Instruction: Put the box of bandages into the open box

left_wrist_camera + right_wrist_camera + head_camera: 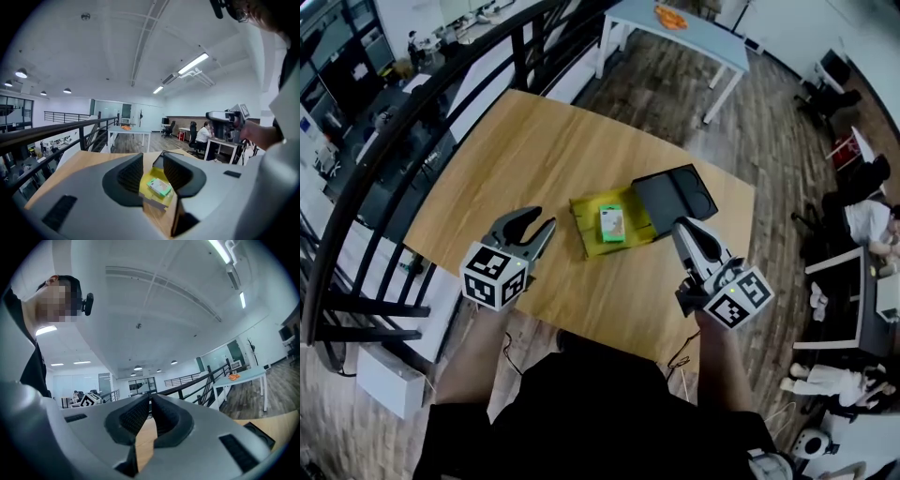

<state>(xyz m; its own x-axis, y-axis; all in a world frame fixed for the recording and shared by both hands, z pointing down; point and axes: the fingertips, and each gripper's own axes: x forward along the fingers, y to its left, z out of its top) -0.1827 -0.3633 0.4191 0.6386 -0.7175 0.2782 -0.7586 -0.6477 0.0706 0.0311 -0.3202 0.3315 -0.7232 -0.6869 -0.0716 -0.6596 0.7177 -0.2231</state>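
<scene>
railing (394, 141): dark metal, curves along the far left; a lower floor shows beyond it.
table (534, 150): light wood, fills the middle of the head view.
left gripper (540, 223): over the near-left part of the table, tips aimed toward the open box and well apart from it. marker cube at its rear, the person's arm behind it.
left jaws: stand apart with a clear gap, pads on nothing. its own view shows only the distant open box through the gap; holds nothing.
open box (583, 220): yellow inside, flat on the table near the middle, between the two grippers.
bandage box (612, 223): small, green and white, lies flat inside the open box on the yellow floor, roughly central. no gripper touches it.
lid (675, 199): black, flat on the table, touching the open box's right side; whether hinged to it cannot be told.
right gripper (682, 228): over the near-right part of the table, tips just beside the lid's near corner in the head view; height above the wood unclear.
right jaws: tips meet in its own view, nothing between them.
far table (694, 37): pale top, white legs, beyond the wood table, something orange (670, 17) on it.
person (867, 220): seated at the far right by a desk.
</scene>
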